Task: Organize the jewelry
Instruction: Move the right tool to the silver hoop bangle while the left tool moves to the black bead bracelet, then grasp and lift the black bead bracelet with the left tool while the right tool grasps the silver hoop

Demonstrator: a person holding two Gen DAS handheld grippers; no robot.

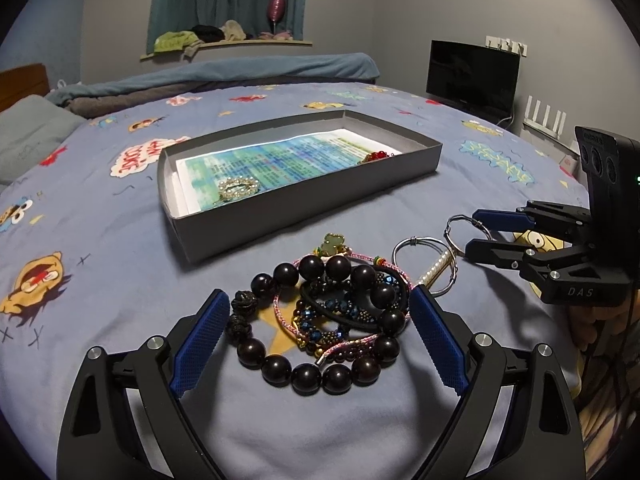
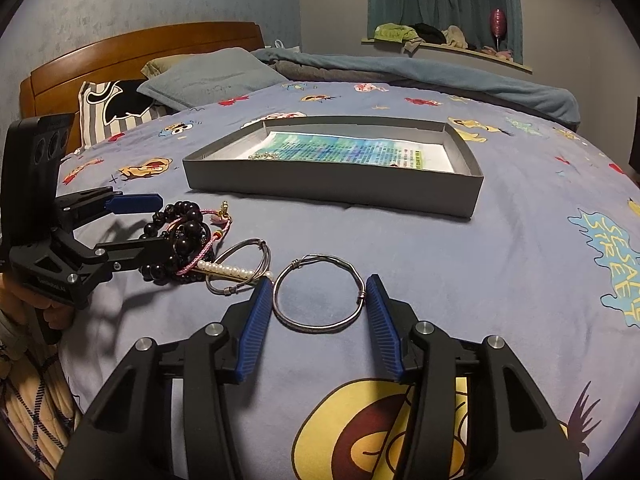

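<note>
A tangled pile of bracelets (image 1: 332, 312) lies on the bedspread: large dark beads, a pink cord and blue beads. My left gripper (image 1: 320, 332) stands open around it, a blue pad on each side. Beside the pile rests a silver bangle with a pearl bar (image 1: 426, 266). A plain silver wire bangle (image 2: 320, 296) lies flat between the pads of my right gripper (image 2: 320, 304), which touch its left and right rim. Further back stands the grey box (image 1: 280, 216) lined with a printed sheet. It holds a pearl bracelet (image 1: 236, 189) and red beads (image 1: 376, 157).
All of it sits on a bed with a blue cartoon-print cover (image 2: 500, 260). Pillows (image 2: 208, 76) and a wooden headboard are at one end, and a folded blanket (image 1: 224, 76) lies behind the box. A dark monitor (image 1: 472, 76) stands off the bed's far corner. A hand (image 2: 48, 308) holds the left gripper's handle.
</note>
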